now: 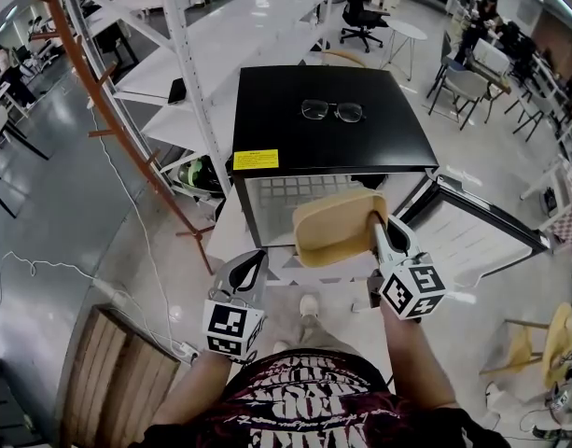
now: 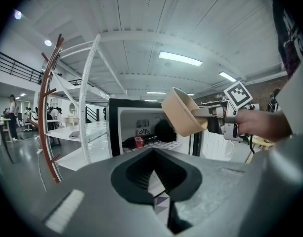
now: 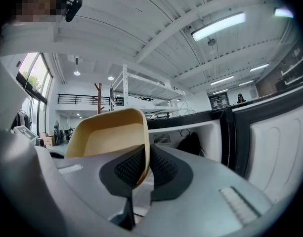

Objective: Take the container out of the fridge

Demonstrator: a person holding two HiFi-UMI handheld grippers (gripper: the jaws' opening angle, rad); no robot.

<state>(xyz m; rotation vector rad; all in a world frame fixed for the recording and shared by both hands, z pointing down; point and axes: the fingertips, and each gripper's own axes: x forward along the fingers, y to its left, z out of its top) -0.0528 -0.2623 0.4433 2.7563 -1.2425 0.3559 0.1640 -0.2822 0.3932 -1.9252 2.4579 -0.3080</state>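
your R gripper (image 3: 141, 168) jaws clamped on tan container (image 1: 334, 230) rim, container held clear in front of open fridge (image 1: 267, 110), your L gripper (image 1: 256, 261) jaws closed, empty

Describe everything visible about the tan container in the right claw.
The container is a tan, plastic-looking tub, rectangular with rounded corners, open-topped, and empty as far as its inside shows. The right claw is clamped on one side wall, the only thing touching it. It hangs tipped in the air, outside the black fridge, just in front of its open front.
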